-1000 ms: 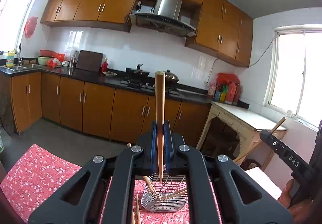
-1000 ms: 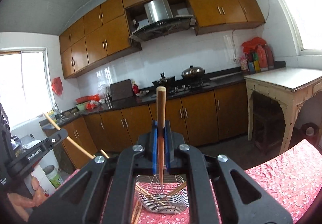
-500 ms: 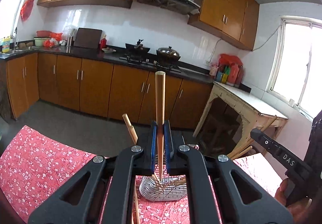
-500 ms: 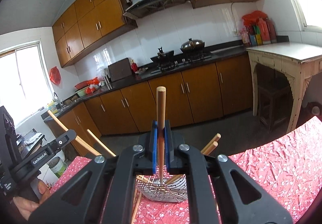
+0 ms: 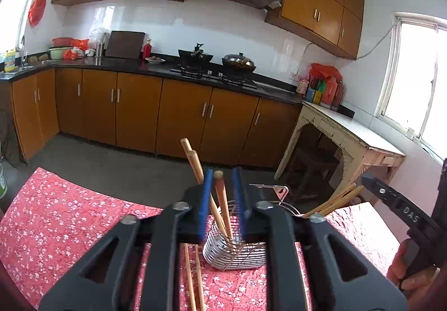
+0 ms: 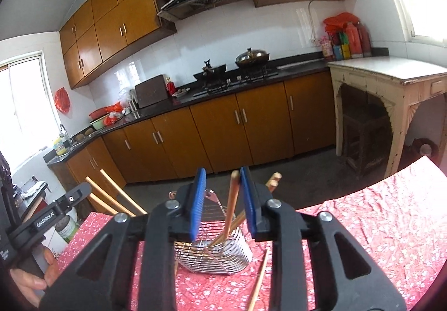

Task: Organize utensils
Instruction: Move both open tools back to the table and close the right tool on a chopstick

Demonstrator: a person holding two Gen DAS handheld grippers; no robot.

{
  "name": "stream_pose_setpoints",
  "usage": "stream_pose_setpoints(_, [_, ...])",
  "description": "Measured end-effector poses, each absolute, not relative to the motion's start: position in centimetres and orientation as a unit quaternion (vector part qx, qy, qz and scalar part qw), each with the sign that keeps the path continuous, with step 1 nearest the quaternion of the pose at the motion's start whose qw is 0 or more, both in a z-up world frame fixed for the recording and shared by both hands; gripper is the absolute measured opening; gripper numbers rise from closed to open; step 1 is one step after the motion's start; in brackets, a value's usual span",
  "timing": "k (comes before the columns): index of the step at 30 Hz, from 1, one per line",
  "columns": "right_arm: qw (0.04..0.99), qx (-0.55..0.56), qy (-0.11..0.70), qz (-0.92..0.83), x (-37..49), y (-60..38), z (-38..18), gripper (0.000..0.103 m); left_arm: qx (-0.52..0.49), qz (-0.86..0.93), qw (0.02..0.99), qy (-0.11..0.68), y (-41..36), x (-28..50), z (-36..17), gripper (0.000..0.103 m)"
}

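A wire utensil holder (image 5: 236,251) stands on the red flowered tablecloth (image 5: 56,216) with several wooden chopsticks leaning in it. My left gripper (image 5: 222,199) is open just above it; a chopstick (image 5: 223,204) stands loose between the blue pads, its tip in the holder. In the right wrist view, my right gripper (image 6: 222,199) is also open over the holder (image 6: 215,253), with a chopstick (image 6: 232,199) standing free between its pads. Each gripper shows at the edge of the other's view.
Loose chopsticks (image 5: 192,280) lie on the cloth left of the holder; another (image 6: 259,280) lies to its right. Beyond the table are brown kitchen cabinets (image 5: 139,112) and a white side table (image 5: 349,137).
Both grippers came down over the holder and opened. The chopsticks they held have dropped into the holder and now stand loose between the pads.
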State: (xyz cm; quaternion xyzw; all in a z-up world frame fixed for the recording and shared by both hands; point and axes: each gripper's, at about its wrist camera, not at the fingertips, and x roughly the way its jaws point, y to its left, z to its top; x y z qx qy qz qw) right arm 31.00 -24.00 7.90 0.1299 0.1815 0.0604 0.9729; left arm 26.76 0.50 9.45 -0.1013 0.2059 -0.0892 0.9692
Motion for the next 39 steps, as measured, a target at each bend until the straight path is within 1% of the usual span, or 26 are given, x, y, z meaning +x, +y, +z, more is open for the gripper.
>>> stream_pose_setpoints(1, [0.974, 0.128, 0.176, 0.056, 30.5, -24.3, 8.1, 0.028, -0.102, -0.086, 0.97, 0.203, 0.7, 26.6, 9.7, 0.033])
stream_pose_setpoints(2, [0.976, 0.126, 0.169, 0.051, 29.9, -24.6, 8.2, 0.029, -0.105, -0.082, 0.972, 0.196, 1.1, 26.2, 10.0, 0.035])
stream_pose_setpoints(9, [0.981, 0.12, 0.151, 0.021, 25.0, -27.4, 7.7, 0.03, -0.113, -0.064, 0.977, 0.171, 3.5, 23.5, 11.4, 0.036])
stream_pose_setpoints(13, [0.976, 0.11, 0.185, -0.003, 23.3, -29.0, 4.8, 0.03, -0.105, -0.047, 0.979, 0.167, 5.2, 21.4, 10.5, 0.04])
stream_pose_setpoints(17, [0.955, 0.107, 0.275, -0.005, 23.9, -29.5, -0.7, 0.03, -0.081, -0.031, 0.976, 0.198, 6.0, 20.6, 7.3, 0.041])
stream_pose_setpoints(22, [0.918, 0.115, 0.378, 0.021, 25.1, -27.9, -7.9, 0.029, -0.053, -0.029, 0.958, 0.281, 5.2, 21.5, 0.9, 0.041])
stream_pose_setpoints(27, [0.902, 0.082, 0.422, 0.034, 25.4, -25.2, -11.2, 0.029, -0.045, -0.043, 0.939, 0.339, 4.2, 21.7, -3.9, 0.041])
stream_pose_setpoints(31, [0.9, 0.046, 0.434, 0.02, 25.6, -23.6, -12.4, 0.029, -0.046, -0.056, 0.93, 0.361, 3.6, 21.6, -5.7, 0.041])
stream_pose_setpoints(33, [0.9, 0.035, 0.435, 0.011, 25.8, -23.3, -12.9, 0.027, -0.048, -0.061, 0.927, 0.366, 3.5, 21.6, -6.1, 0.041])
stream_pose_setpoints(34, [0.9, 0.027, 0.434, 0.006, 25.8, -23.5, -12.7, 0.019, -0.048, -0.065, 0.926, 0.369, 3.3, 21.6, -6.3, 0.041])
stream_pose_setpoints(35, [0.902, 0.019, 0.432, -0.002, 25.9, -23.6, -12.8, 0.009, -0.047, -0.069, 0.925, 0.37, 3.2, 21.6, -6.5, 0.041])
stream_pose_setpoints(39, [0.898, 0.061, 0.433, -0.04, 26.9, -26.0, -12.6, 0.008, -0.041, -0.08, 0.92, 0.381, 2.2, 21.6, -7.3, 0.041])
